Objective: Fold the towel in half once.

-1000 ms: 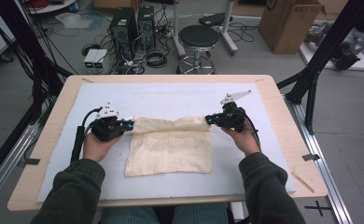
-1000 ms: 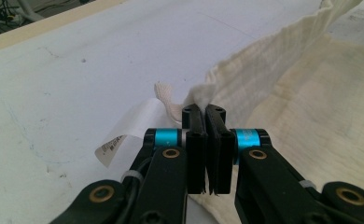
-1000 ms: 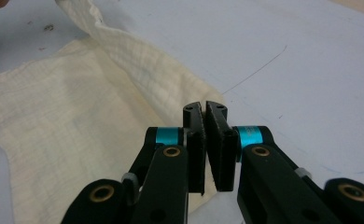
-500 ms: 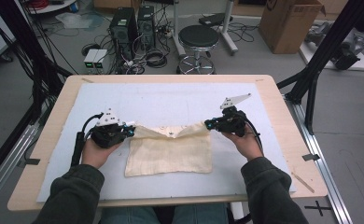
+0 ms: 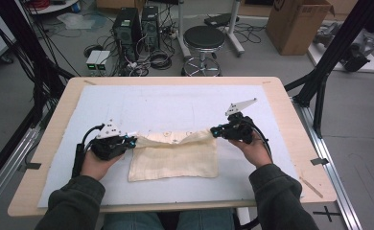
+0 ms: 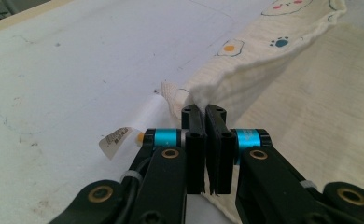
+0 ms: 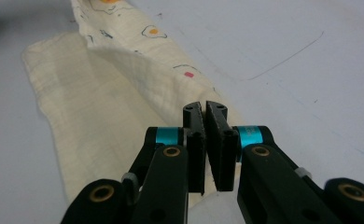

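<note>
A cream cloth (image 5: pixel 175 159) with small printed egg and paw figures lies on the white mat, its far edge folded over and lifted toward me. My left gripper (image 5: pixel 132 140) is shut on the cloth's (image 6: pixel 283 84) far left corner; a white label (image 6: pixel 119 137) hangs beside the jaws. My right gripper (image 5: pixel 215 130) is shut on the far right corner of the cloth (image 7: pixel 110 102). The lifted edge sags between the two grippers. In both gripper views the jaws stand closed with fabric pinched at their tips.
The white mat (image 5: pixel 175 103) covers a wooden table (image 5: pixel 46 143). Beyond the table stand a black stool (image 5: pixel 204 38), computer towers (image 5: pixel 137 21) with cables, and a cardboard box (image 5: pixel 298 21). Black frame legs (image 5: pixel 319 81) flank the table at both sides.
Both grippers have drawn the cloth's far edge toward me, folding it further over the rest; the hands sit lower on the table than a second ago.
</note>
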### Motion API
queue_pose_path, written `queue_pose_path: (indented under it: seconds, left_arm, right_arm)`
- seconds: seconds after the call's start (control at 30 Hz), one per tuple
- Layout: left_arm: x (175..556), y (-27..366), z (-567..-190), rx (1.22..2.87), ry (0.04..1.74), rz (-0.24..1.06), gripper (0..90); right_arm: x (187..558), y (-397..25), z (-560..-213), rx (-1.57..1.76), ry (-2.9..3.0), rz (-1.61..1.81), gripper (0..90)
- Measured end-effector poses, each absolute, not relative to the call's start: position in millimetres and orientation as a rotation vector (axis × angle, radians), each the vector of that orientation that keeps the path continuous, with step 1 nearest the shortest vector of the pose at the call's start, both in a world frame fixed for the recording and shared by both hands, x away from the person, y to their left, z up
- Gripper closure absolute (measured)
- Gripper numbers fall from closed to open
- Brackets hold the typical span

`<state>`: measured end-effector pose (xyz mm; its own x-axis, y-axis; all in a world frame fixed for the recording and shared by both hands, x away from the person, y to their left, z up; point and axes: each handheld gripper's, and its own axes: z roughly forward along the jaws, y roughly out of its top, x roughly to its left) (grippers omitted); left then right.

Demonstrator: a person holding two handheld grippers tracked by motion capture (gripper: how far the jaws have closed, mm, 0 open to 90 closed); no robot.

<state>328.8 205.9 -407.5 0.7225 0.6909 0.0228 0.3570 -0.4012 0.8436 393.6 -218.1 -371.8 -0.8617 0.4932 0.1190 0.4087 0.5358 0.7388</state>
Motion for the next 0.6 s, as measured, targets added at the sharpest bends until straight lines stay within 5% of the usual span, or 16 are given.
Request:
queue_pose_path:
  seconds: [0.6]
  left_arm:
    - [310.7,202.0,-412.2,2.052,0.744,0.453,85.7]
  right_arm:
    - [368.5,-226.6,-395.6,0.811,2.658,1.257,86.5]
